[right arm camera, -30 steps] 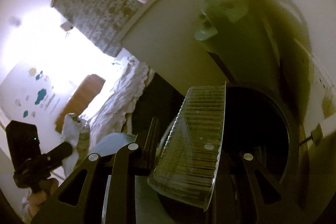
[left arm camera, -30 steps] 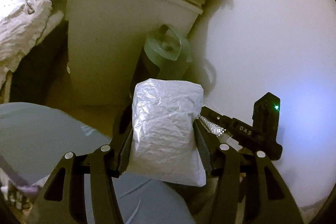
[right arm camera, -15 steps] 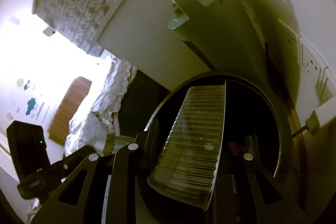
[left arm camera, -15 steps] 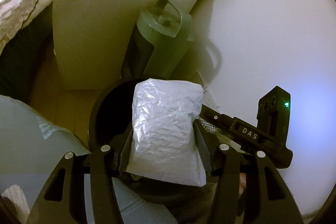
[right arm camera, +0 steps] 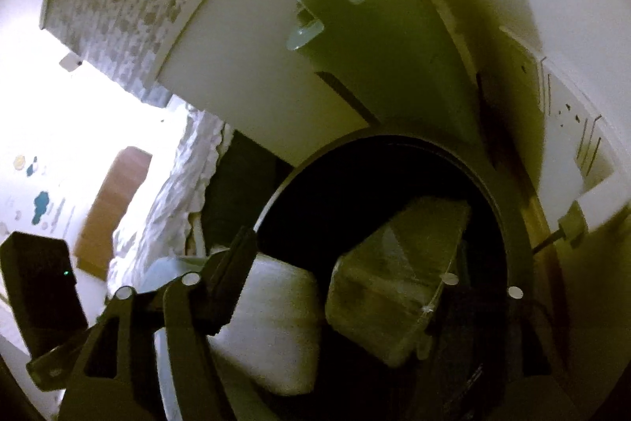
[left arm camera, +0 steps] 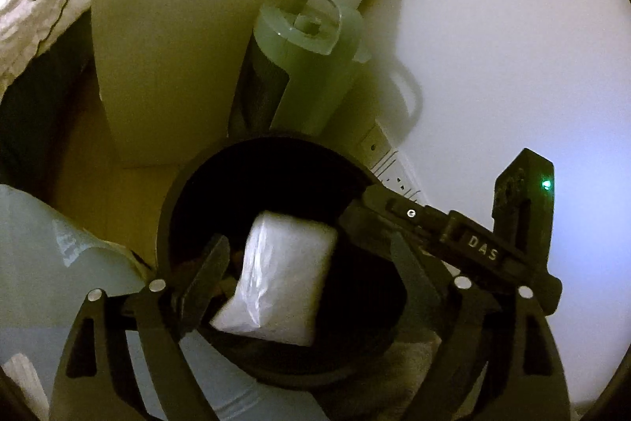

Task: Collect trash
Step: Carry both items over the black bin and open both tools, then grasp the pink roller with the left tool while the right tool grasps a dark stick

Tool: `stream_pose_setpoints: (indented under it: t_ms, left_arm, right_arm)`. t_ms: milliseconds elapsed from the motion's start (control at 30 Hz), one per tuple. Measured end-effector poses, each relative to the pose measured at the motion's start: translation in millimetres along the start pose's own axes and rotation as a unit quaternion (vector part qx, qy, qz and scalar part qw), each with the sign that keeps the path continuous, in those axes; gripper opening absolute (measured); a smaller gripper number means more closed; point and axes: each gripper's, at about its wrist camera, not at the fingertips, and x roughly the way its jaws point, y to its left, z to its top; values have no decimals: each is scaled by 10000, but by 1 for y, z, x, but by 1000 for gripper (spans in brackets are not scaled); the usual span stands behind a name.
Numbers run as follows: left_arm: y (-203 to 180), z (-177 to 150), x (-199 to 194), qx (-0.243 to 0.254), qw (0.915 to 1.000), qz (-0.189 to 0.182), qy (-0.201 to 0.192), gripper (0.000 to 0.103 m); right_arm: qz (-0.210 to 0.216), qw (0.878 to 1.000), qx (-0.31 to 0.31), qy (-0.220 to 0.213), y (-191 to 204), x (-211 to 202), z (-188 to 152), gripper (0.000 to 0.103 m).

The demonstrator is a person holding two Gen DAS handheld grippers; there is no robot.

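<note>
In round black bin point(left arm camera: 169, 223), crinkled white packet point(left arm camera: 280, 279)

Round dark trash bin point(left arm camera: 173, 208): on floor, beside wall. Crinkled white plastic bag point(left arm camera: 280, 279): inside bin, left of ribbed clear plastic cup point(right arm camera: 398, 287), also inside. Tall pale-green cylindrical appliance with top handle point(left arm camera: 311, 66): behind bin, against wall. White cabinet side panel point(left arm camera: 189, 46): left of appliance. White wall socket strip point(left arm camera: 390, 164): right of bin. Rumpled white bedding point(left arm camera: 35, 14): far left.
</note>
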Motion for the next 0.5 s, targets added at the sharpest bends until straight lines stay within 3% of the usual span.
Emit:
stream_pose_setpoints:
  t_ms: [267,500]
  left_arm:
    - [5,-5,-30,-131,9997,0,-191,84]
    - [28,-22,-100,-426,9968,73,-665,84]
  right_arm:
    - [-108,9998,-112,82,3,4,-2,67]
    - [-223,9988,-421,136,17,8,-9,70]
